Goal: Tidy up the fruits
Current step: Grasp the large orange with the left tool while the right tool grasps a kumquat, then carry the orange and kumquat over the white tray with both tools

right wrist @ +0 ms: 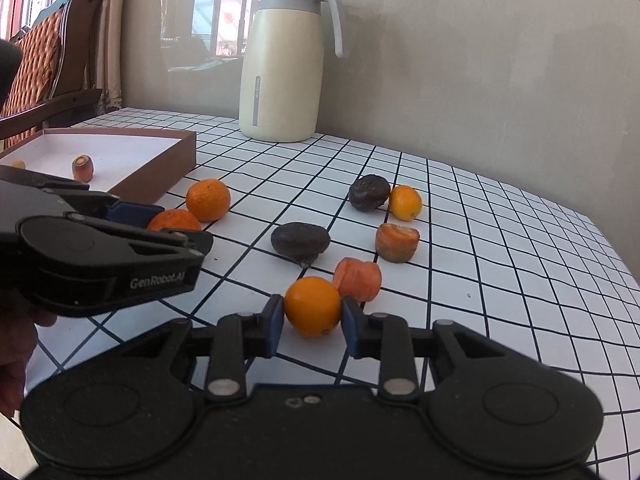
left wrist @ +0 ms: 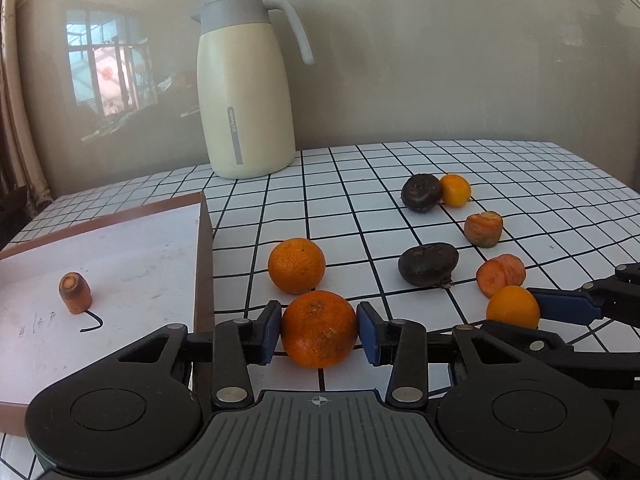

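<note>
My left gripper point(left wrist: 319, 330) is shut on a large mandarin point(left wrist: 319, 329) just right of the brown box point(left wrist: 202, 264). A second mandarin point(left wrist: 296, 265) lies behind it. My right gripper point(right wrist: 313, 316) is shut on a small yellow-orange fruit point(right wrist: 313, 306); this gripper also shows in the left wrist view point(left wrist: 516, 312). On the cloth lie two dark fruits point(right wrist: 300, 241) point(right wrist: 369, 192), another small yellow-orange fruit point(right wrist: 405, 202) and two carrot pieces point(right wrist: 357, 279) point(right wrist: 397, 241). A carrot piece point(left wrist: 75, 292) lies inside the box.
A cream thermos jug point(left wrist: 246, 88) stands at the back of the checked tablecloth point(left wrist: 520, 176) against the wall. A wooden chair point(right wrist: 48, 64) stands past the table's left end. The left gripper's body point(right wrist: 100, 256) sits close to my right gripper.
</note>
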A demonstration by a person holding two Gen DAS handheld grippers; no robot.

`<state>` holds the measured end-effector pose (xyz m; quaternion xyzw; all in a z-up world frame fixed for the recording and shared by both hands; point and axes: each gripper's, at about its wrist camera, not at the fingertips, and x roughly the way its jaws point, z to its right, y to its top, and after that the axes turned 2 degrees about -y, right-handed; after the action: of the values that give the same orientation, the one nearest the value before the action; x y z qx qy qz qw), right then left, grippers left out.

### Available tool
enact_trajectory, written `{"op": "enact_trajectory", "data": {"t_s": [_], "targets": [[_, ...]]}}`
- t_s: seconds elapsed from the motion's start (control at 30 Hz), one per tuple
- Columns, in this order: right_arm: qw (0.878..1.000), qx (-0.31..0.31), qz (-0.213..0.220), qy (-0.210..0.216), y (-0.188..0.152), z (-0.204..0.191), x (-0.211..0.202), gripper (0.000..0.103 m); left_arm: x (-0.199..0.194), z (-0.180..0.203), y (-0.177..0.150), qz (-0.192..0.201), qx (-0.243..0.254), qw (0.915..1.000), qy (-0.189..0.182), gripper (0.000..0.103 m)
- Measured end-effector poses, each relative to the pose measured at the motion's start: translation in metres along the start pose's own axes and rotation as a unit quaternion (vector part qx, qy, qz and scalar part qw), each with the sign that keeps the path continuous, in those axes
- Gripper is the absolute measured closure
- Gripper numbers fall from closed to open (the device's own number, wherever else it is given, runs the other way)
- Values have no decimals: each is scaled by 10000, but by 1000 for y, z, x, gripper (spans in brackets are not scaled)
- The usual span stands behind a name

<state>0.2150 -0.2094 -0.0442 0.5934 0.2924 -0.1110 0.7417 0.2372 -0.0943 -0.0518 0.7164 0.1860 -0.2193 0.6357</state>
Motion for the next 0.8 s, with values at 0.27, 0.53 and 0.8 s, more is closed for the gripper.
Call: {"op": "enact_trajectory", "data": {"t_s": [0.27, 0.53, 0.8], "targets": [[10000, 18, 58, -59, 1, 0, -4, 81, -6, -1, 0, 79, -1, 9999, -68, 62], [9997, 122, 120, -191, 5, 6, -11, 81, -21, 0, 1, 255, 59, 9994, -214, 62], [9985, 80, 440, -327, 12, 7, -33, 81, -50, -4, 7, 678, 77, 9973, -253, 62]]}}
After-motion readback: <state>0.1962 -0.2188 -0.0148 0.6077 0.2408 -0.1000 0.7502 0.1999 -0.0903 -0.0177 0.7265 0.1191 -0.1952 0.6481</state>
